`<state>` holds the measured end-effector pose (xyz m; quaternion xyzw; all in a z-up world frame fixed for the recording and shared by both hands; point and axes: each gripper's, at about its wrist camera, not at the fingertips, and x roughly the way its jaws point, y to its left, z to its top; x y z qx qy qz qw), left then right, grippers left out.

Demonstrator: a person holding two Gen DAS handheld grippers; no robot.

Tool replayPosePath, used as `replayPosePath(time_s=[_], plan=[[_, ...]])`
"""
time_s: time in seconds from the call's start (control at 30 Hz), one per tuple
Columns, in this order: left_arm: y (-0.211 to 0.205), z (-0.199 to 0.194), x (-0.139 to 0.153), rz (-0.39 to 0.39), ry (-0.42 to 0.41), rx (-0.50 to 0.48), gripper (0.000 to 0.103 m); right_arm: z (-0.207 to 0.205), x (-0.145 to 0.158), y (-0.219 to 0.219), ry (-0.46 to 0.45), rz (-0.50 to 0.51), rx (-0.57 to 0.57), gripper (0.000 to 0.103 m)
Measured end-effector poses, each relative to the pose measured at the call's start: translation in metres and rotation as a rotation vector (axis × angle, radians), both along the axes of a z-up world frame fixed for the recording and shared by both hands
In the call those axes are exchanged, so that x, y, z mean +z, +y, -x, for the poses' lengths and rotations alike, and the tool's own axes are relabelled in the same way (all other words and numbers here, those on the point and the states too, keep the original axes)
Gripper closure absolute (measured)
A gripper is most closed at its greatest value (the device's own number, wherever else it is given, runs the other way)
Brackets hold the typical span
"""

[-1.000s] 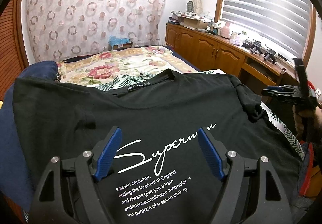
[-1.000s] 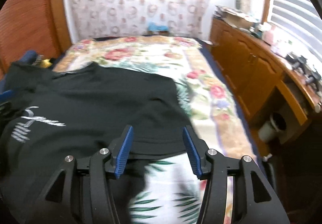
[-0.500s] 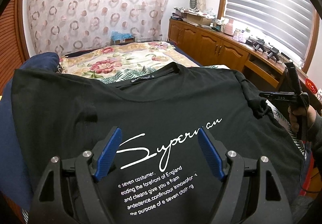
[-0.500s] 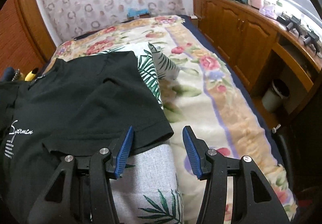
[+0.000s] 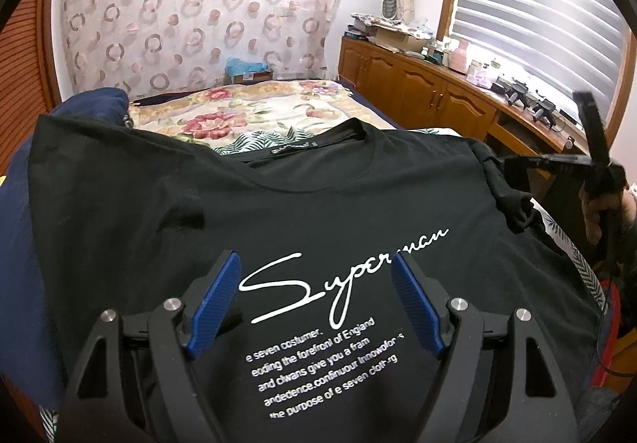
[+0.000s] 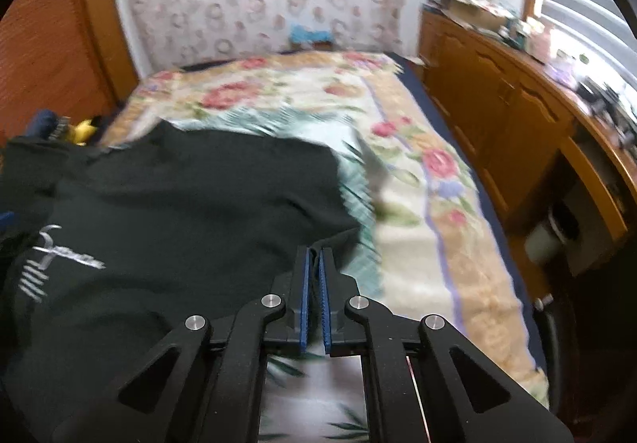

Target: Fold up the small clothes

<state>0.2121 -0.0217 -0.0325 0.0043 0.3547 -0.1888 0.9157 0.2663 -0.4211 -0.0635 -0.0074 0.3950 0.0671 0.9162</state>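
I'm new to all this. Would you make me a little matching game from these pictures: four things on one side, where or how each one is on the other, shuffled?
Things:
1. left gripper
2. right gripper
3. black T-shirt
4. blue box

States or places:
A. shut on the sleeve edge
B. at the far end of the bed, against the curtain
C. open, above the white lettering
D. spread out, print side up

Pairs: 1-C, 2-A, 3-D, 4-B
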Motion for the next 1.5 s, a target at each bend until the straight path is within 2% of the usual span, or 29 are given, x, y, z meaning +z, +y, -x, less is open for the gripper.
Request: replayPosePath(time_s=[0.27, 0.4, 0.5, 0.53, 0.57, 0.6, 0.63, 0.9, 1.07, 1.37, 1.5], plan=[[0.008, 0.003, 0.003, 0.012, -0.011, 0.024, 0.025, -0.026, 0.039, 0.078, -0.063, -0.081, 0.214, 0.101], [0.011, 0.004, 0.003, 0.012, -0.010, 0.035, 0.025, -0.045, 0.042, 0.116, -0.065, -0.089, 0.292, 0.101], [0.012, 0.004, 0.002, 0.011, -0.007, 0.040, 0.025, -0.056, 0.040, 0.130, -0.061, -0.103, 0.300, 0.101], [0.012, 0.004, 0.002, 0.010, -0.004, 0.041, 0.025, -0.060, 0.040, 0.132, -0.060, -0.110, 0.299, 0.098], [0.012, 0.004, 0.002, 0.009, -0.003, 0.041, 0.025, -0.063, 0.039, 0.134, -0.056, -0.116, 0.298, 0.084], [0.013, 0.004, 0.002, 0.008, -0.002, 0.043, 0.025, -0.064, 0.038, 0.133, -0.054, -0.114, 0.292, 0.077], [0.013, 0.004, 0.002, 0.008, -0.002, 0.044, 0.025, -0.064, 0.039, 0.132, -0.055, -0.112, 0.280, 0.075], [0.012, 0.004, 0.004, 0.005, -0.015, 0.037, 0.025, -0.035, 0.021, 0.094, -0.037, -0.025, 0.218, 0.073], [0.019, -0.003, 0.013, -0.003, -0.029, 0.056, 0.025, -0.027, -0.001, 0.075, -0.005, 0.035, 0.186, 0.061], [0.052, -0.019, 0.042, -0.040, -0.061, 0.116, 0.025, -0.066, -0.024, 0.035, 0.021, 0.056, 0.097, 0.059], [0.076, -0.031, 0.051, -0.048, -0.052, 0.151, 0.025, -0.080, -0.031, 0.030, 0.037, 0.049, 0.094, 0.059]])
